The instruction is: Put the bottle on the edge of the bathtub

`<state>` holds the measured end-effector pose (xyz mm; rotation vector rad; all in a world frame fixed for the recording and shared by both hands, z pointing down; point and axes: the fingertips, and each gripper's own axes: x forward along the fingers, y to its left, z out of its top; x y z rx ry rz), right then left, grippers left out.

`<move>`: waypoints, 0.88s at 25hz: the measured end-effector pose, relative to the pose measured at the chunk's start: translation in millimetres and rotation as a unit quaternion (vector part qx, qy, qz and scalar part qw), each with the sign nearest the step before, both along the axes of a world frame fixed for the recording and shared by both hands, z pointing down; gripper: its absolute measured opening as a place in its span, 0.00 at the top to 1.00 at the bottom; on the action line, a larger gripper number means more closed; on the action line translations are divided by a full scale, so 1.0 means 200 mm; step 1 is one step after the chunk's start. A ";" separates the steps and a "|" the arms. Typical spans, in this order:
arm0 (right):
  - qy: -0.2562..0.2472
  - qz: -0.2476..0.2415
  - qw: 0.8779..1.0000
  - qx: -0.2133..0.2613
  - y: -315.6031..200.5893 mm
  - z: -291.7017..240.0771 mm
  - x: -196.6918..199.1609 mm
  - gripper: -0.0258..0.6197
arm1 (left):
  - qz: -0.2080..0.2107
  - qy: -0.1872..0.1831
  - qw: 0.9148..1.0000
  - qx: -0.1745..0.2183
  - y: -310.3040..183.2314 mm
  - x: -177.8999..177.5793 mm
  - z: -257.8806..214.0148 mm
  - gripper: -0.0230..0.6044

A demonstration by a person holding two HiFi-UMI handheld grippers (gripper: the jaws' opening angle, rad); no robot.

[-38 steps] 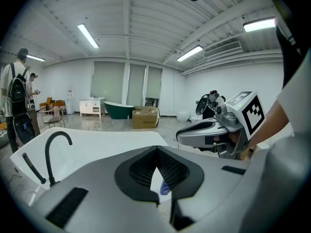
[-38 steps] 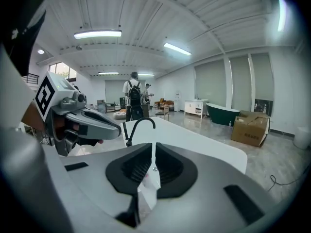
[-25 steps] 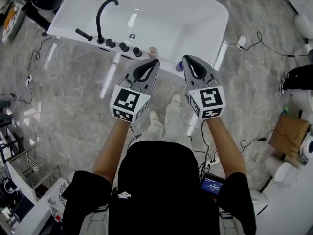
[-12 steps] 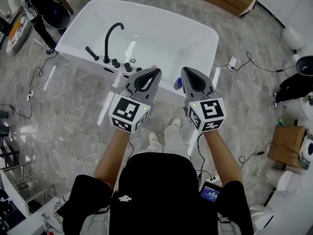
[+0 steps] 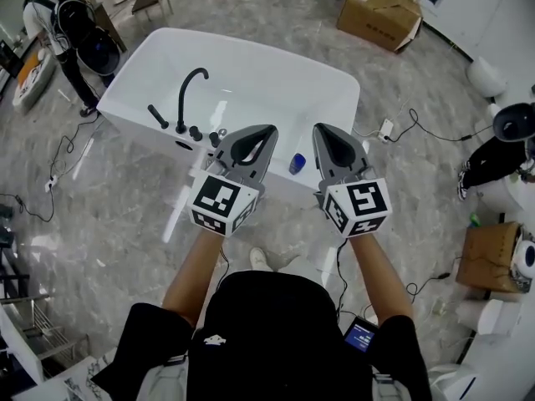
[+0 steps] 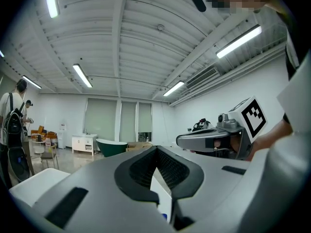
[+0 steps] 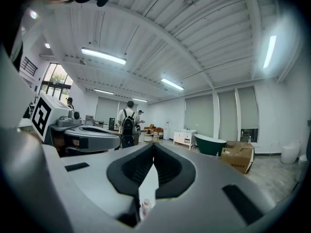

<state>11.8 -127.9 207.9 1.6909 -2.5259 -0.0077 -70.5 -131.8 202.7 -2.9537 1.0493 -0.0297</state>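
Note:
A white bathtub (image 5: pixel 251 48) with a black faucet (image 5: pixel 191 90) stands on the marble floor ahead of me. On its near edge, a small blue-topped bottle (image 5: pixel 297 164) shows between my two grippers. Through the right gripper's jaws I also see a small pinkish bottle (image 7: pixel 145 208); in the head view the left gripper hides it. The left gripper (image 5: pixel 266 130) and the right gripper (image 5: pixel 322 129) hover side by side above the tub's near edge, both shut with nothing in them. The left gripper view shows a bit of blue (image 6: pixel 163 216) below its closed jaws (image 6: pixel 156 148).
Black knobs (image 5: pixel 194 132) sit on the tub's edge by the faucet. Cardboard boxes (image 5: pixel 380 15) lie beyond the tub, another (image 5: pixel 489 245) at right. Cables and a power strip (image 5: pixel 386 128) cross the floor. A person with a backpack (image 5: pixel 71 19) stands at upper left.
The tub has slid down and away in the head view, showing more floor beyond it. Both grippers stay shut and level. The pinkish bottle by the left gripper's tip is now hidden.

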 end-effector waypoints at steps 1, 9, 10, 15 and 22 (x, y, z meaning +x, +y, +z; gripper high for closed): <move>-0.002 -0.001 1.000 0.003 0.01 -0.03 0.01 0.92 | 0.000 0.000 1.000 0.003 0.01 0.02 -0.02 0.94; -0.001 -0.011 1.000 0.020 0.08 -0.19 0.16 0.92 | -0.004 0.010 1.000 0.007 0.08 0.19 -0.18 0.94; -0.002 -0.012 1.000 0.021 0.09 -0.20 0.17 0.92 | -0.005 0.011 1.000 0.008 0.10 0.20 -0.20 0.94; -0.005 -0.020 0.999 0.029 0.14 -0.25 0.23 0.92 | -0.010 -0.001 1.000 0.028 0.16 0.28 -0.27 0.94; -0.017 -0.022 0.999 0.040 0.23 -0.32 0.31 0.92 | -0.020 -0.014 0.999 0.040 0.27 0.34 -0.31 0.94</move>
